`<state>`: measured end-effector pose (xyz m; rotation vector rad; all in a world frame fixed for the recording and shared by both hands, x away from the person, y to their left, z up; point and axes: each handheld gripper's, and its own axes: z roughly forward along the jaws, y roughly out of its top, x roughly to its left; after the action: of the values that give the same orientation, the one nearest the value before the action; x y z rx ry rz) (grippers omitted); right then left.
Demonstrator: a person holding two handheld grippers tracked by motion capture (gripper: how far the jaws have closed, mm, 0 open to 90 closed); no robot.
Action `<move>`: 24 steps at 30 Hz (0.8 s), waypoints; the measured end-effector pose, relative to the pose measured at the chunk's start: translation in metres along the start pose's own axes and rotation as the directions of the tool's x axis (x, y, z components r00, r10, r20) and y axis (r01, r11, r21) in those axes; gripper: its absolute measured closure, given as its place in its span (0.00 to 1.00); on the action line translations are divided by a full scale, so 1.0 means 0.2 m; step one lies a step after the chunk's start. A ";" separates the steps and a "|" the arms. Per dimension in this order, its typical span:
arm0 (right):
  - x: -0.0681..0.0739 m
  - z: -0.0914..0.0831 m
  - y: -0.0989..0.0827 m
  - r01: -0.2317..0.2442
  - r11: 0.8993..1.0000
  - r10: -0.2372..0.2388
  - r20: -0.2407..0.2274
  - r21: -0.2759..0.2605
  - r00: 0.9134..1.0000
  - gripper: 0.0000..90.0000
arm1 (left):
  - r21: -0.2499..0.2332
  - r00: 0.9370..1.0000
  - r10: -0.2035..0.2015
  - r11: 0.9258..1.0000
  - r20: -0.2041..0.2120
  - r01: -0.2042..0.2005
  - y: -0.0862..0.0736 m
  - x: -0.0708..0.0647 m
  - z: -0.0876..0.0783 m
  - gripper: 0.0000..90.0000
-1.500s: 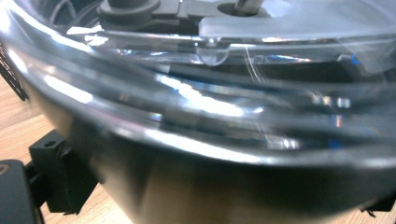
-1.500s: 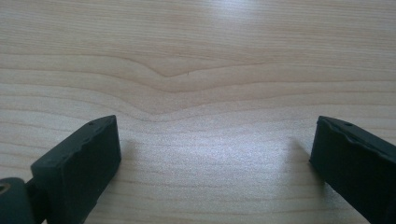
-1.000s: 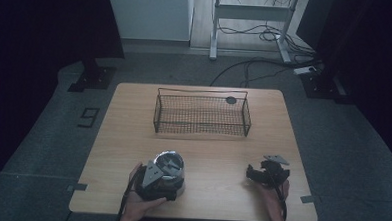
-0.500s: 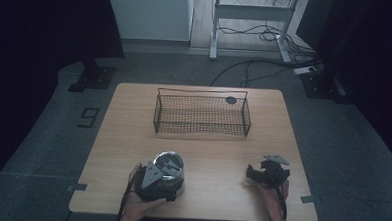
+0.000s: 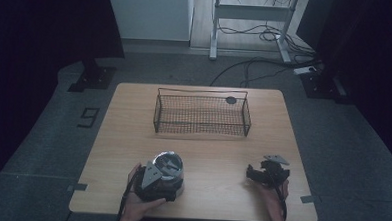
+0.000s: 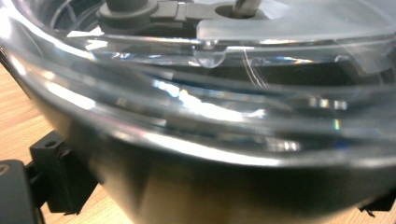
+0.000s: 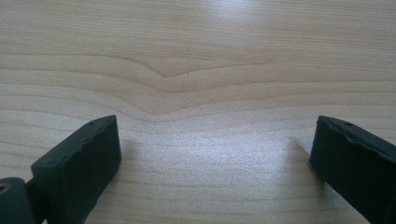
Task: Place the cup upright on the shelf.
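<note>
— How far along?
— Barely begun, judging by the layout. Nothing moved into place yet.

— Nearest first, then.
— Lower left of the high view: a left hand (image 5: 137, 204) around the left gripper (image 5: 156, 183), pushed up to the near side of a clear-lidded bowl (image 5: 167, 165) standing on the table (image 5: 217, 151).

— Clamped?
— Cannot tell. In the left gripper view, black jaw tips at the lower left and lower right corners. Spread wide to either side of the bowl (image 6: 201, 140), close by its dark lower wall. Contact itself hidden behind the curve.

— And the lower right?
— A right hand (image 5: 275, 200) on the right gripper (image 5: 255, 174), resting low over the wood, well apart from the bowl. Gaping wide and holding nothing, with just bare grain between the jaws in the right gripper view.

— Farther up the frame?
— A wire basket (image 5: 202, 116) at the upper middle of the table, upright and empty. A small dark disc (image 5: 231, 100) at its far right corner. Inside or behind, hard to say.

— Left to do?
— Probably all of it: firm up the grip, lift the bowl, carry it up the frame, set it down. Basket as the destination only a guess.
</note>
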<state>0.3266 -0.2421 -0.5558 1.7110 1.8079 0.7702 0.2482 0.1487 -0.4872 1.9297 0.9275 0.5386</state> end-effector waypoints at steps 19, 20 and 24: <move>0.00 0.00 0.00 0.002 1.000 -0.002 -0.001 -0.001 1.000 0.02 | 0.005 1.000 -0.003 1.000 -0.005 0.003 0.00 0.00 0.00 0.05; 0.00 0.00 0.00 0.002 1.000 -0.002 -0.001 -0.001 1.000 0.02 | 0.005 1.000 -0.003 1.000 -0.004 0.003 0.00 0.00 0.00 0.05; 0.00 0.00 0.00 0.001 1.000 -0.001 0.000 -0.003 1.000 0.02 | 0.006 1.000 -0.003 1.000 0.000 0.003 0.00 0.00 0.00 0.05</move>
<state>0.3274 -0.2421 -0.5561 1.7079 1.8069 0.7724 0.2475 0.1487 -0.4867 1.9331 0.9328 0.5348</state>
